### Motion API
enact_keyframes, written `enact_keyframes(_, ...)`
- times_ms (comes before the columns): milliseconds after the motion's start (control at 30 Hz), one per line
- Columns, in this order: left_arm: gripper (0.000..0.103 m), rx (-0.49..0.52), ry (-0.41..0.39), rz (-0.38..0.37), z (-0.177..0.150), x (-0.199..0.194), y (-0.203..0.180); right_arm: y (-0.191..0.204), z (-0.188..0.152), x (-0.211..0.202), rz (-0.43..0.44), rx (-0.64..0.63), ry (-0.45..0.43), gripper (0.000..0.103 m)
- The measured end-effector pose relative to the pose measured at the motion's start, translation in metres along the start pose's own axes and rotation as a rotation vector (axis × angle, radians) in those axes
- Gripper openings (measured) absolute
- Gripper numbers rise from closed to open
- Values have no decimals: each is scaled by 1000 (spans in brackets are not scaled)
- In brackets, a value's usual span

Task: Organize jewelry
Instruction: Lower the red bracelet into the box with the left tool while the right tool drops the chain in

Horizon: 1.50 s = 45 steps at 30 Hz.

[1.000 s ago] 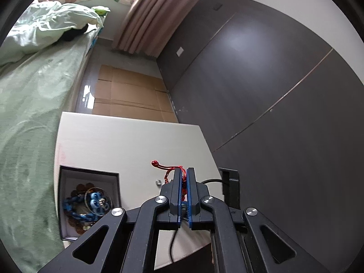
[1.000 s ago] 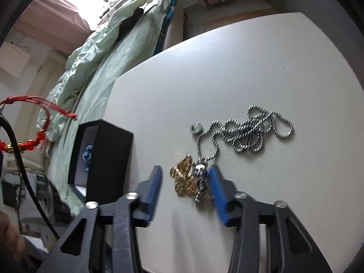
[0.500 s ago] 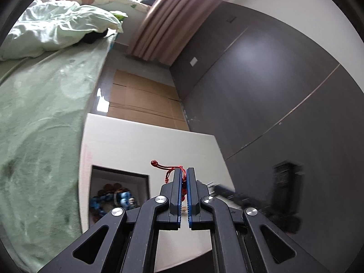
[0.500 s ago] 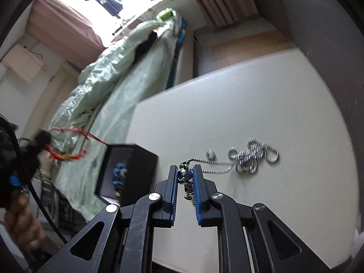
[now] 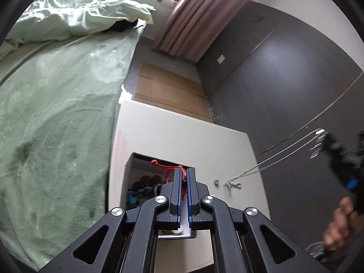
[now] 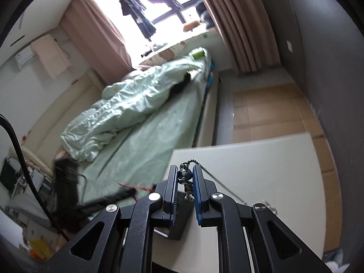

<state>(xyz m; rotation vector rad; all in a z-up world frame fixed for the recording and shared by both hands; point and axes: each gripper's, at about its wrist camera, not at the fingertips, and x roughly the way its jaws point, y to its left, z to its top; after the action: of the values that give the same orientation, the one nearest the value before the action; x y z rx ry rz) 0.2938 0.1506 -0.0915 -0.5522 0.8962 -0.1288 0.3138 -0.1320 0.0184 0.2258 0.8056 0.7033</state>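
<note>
Left wrist view: the left hand-held gripper [image 5: 184,177] has its blue pads pressed together on a red cord bracelet [image 5: 167,167], whose knotted end sticks out toward 10 o'clock from the fingertips. Directly beneath it sits an open black box [image 5: 133,161] with a white lining, holding blue and brown beads. At 3 o'clock the right hand-held gripper [image 5: 318,141], blurred, is carried by a hand [image 5: 339,225] and holds a silver chain [image 5: 273,159] pulled taut; its long axis runs from the gripper down toward 8 o'clock, and its lower end touches the white surface [image 5: 182,138] just right of the box, beside a small silver ring [image 5: 216,182]. In the right wrist view, the right hand-held gripper [image 6: 185,173] pinches the chain's pendant [image 6: 185,178] between its pads, the chain [image 6: 218,182] trailing toward 4 o'clock. A bed [image 6: 147,141] with a pale green cover lies at 9 o'clock of the surface, pink curtains [image 6: 236,29] frame a bright window, and a dark grey wall [image 5: 284,79] stands at 3 o'clock.
</note>
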Motion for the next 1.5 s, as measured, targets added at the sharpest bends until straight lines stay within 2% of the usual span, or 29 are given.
enact_keyframes(200,3,-18,11,56,1,12,12,37,25,-12,24,-70,-38,14)
enact_keyframes(300,5,-39,60,93,3,22,19,55,37,-19,34,-100,-63,14)
enact_keyframes(367,9,-63,107,82,4,30,25,69,45,-25,36,-125,-87,14)
enact_keyframes(433,23,-80,122,52,3,31,28,86,56,-33,45,-155,-111,14)
enact_keyframes(500,59,-80,99,17,2,26,29,99,64,-41,49,-185,-133,14)
enact_keyframes(567,70,-78,58,6,2,17,28,115,73,-48,58,-215,-153,14)
enact_keyframes(700,70,-122,26,-24,4,2,37,142,85,-52,80,-262,-172,14)
enact_keyframes(900,70,-156,-23,-22,6,-22,52,165,86,-39,103,-302,-154,14)
enact_keyframes(1167,70,-189,-65,-25,0,-47,68,166,79,-10,126,-287,-102,14)
enact_keyframes(1500,70,-221,-100,-25,-3,-60,81,164,61,30,155,-259,-7,14)
